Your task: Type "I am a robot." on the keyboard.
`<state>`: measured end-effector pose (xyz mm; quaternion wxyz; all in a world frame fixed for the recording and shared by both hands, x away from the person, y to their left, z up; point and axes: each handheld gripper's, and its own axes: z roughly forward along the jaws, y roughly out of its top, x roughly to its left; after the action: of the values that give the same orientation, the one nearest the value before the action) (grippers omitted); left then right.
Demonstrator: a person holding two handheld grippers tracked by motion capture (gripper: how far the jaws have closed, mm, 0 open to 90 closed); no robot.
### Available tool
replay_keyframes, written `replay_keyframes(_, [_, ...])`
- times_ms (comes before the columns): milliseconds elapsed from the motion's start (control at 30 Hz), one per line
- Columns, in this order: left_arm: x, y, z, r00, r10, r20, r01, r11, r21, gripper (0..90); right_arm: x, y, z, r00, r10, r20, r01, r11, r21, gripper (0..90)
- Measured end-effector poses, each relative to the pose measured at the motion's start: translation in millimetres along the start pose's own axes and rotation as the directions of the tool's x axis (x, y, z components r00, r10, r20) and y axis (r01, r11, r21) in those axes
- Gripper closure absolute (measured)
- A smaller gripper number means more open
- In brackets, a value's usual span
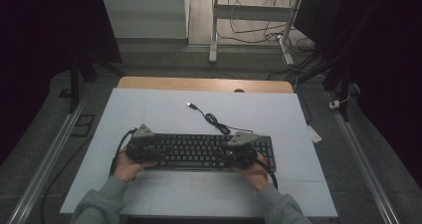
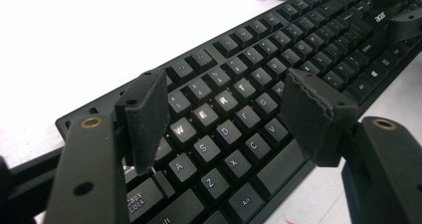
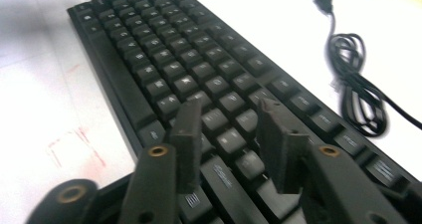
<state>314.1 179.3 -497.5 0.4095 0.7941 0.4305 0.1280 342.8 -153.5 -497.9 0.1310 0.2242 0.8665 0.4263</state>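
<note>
**Now: 2 grippers over a keyboard**

High view: a black keyboard [image 1: 209,151] lies across the near middle of a white mat [image 1: 149,109] on the table. The left gripper [image 1: 158,156] sits over the keyboard's left end, the right gripper [image 1: 225,157] over its right part, each held by a hand [image 1: 128,168] coming in from the bottom edge. The keyboard's cable [image 1: 215,120] lies coiled just behind it, its plug [image 1: 190,105] farther back on the mat.

Left gripper view: the 2 jaws stand wide apart above the letter keys at the keyboard's left end, with W, E, R, S, D, C in the gap between them. Nothing is gripped; the pads [image 2: 147,117] hang just over the keys, and contact cannot be told. The right gripper [image 2: 398,15] shows at the far end.

Right gripper view: the picture is blurred. The jaws stand at a middling gap, low over the keys at the keyboard's right part, holding nothing. The coiled cable [image 3: 356,89] lies beside the keyboard on the mat.
</note>
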Motion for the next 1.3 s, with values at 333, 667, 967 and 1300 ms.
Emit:
replay_keyframes(333, [0.0, -1.0, 1.9, 1.0000, -0.001, -0.003, 0.001, 1.0000, 0.007, 35.2, 11.8, 13.0, 21.6, 0.9961, -0.012, -0.088, 0.016, 0.999, 0.038, 89.5])
replay_keyframes(667, [0.5, -1.5, 2.7, 1.0000, 0.002, -0.004, -0.002, 0.9999, 0.012, 35.2, 15.7, 12.4, 32.8, 0.9962, -0.022, -0.084, 0.029, 0.996, 0.088, 89.5])
replay_keyframes(967, [0.5, -2.0, 3.6, 1.0000, 0.005, -0.004, -0.005, 0.9998, 0.017, 35.1, 16.7, 9.8, 37.5, 0.9961, -0.032, -0.082, 0.041, 0.993, 0.113, 89.6])
replay_keyframes(1300, [-0.3, -2.5, 4.4, 0.9999, 0.010, -0.007, -0.010, 0.9998, 0.020, 35.0, 19.9, 11.2, 34.3, 0.9961, -0.070, -0.054, 0.074, 0.994, 0.082, 89.7])
